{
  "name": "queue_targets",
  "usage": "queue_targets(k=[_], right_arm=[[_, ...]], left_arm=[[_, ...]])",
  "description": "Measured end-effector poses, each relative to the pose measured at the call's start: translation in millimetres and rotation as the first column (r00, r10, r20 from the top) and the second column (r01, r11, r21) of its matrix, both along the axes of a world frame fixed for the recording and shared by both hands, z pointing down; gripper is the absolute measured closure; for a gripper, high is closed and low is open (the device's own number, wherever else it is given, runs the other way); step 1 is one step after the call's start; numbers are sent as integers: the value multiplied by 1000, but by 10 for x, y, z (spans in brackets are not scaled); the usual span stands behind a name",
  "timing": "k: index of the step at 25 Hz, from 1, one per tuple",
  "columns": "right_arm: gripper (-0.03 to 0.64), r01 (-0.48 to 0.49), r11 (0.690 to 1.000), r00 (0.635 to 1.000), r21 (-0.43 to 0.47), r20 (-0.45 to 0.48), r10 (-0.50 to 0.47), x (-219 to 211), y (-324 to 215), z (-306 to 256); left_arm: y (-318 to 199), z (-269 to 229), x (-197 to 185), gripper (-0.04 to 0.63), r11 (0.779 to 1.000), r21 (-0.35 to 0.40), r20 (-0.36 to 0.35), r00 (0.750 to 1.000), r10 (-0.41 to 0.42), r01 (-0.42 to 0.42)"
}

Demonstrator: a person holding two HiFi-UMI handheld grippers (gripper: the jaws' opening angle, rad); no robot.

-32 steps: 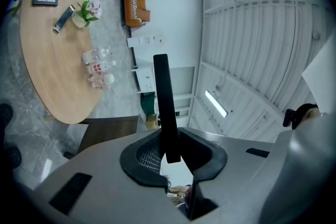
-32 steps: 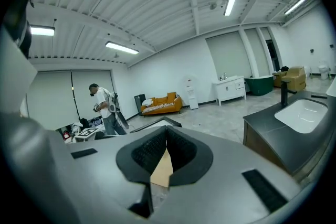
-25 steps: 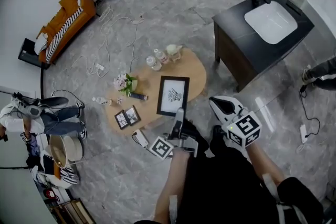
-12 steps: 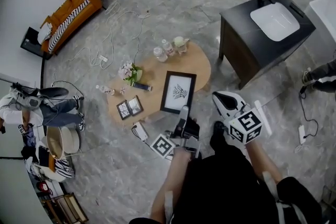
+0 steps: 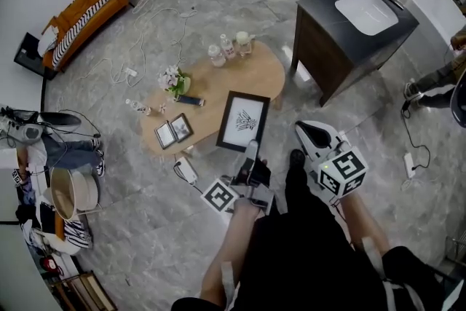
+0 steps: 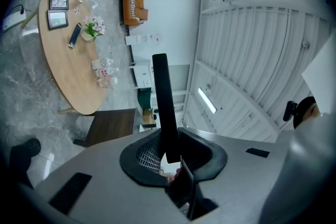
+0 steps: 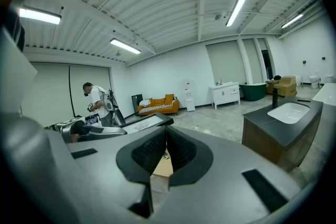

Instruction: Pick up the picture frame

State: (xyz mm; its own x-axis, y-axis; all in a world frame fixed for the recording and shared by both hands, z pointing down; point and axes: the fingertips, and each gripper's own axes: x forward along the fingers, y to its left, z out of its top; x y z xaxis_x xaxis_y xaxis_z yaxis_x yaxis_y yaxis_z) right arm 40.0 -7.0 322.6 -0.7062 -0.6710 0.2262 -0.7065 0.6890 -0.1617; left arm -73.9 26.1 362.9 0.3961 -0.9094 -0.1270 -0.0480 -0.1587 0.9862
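The black picture frame [image 5: 244, 120], holding a white print with a dark sketch, hangs tilted over the near edge of the oval wooden table [image 5: 255, 76]. My left gripper [image 5: 251, 151] is shut on its lower edge. In the left gripper view the frame's black edge [image 6: 161, 97] stands up between the pads of that gripper [image 6: 168, 157]. My right gripper [image 5: 309, 133] is off to the right of the frame, shut, with nothing in it. Seen from the right gripper [image 7: 167, 136], the frame [image 7: 143, 123] lies at the left.
On the table are two small frames [image 5: 173, 131], a flower pot [image 5: 175, 81] and bottles [image 5: 230, 48]. A dark cabinet with a white sink [image 5: 357, 22] stands to the right. At the left are an orange sofa [image 5: 80, 18], a person [image 5: 51, 149] and cables [image 5: 145, 47].
Both grippers have moved back from the table. The frame has gone with the left gripper, from lying on the tabletop to hanging over its near edge.
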Motion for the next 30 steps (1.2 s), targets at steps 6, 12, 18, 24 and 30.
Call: queue_targets(k=[6,12,18,24,30], right_arm=[[604,-34,999,999,14,12,33,-105,582,-65],[604,-32,999,999,39,20,31,-154,1009,-110],[604,-19,998,1000,67,11,18,-42,1285,-149],[604,-5,997,1000,74,-1,5,-53,1408,-239],[604,-14,997,1000,71,2,13,13,1390,-229]], left_arm=[[505,17,-142,520,999,-21,25,999,30,-30],[795,19,-165,520,998,-28,9,999,50,-49],[943,-22,-19,518,998,-17,9,999,53,-53],[977,-105,13,518,999,-7,8,999,51,-50],[960,-111,90,519,998,-12,8,998,57,-57]])
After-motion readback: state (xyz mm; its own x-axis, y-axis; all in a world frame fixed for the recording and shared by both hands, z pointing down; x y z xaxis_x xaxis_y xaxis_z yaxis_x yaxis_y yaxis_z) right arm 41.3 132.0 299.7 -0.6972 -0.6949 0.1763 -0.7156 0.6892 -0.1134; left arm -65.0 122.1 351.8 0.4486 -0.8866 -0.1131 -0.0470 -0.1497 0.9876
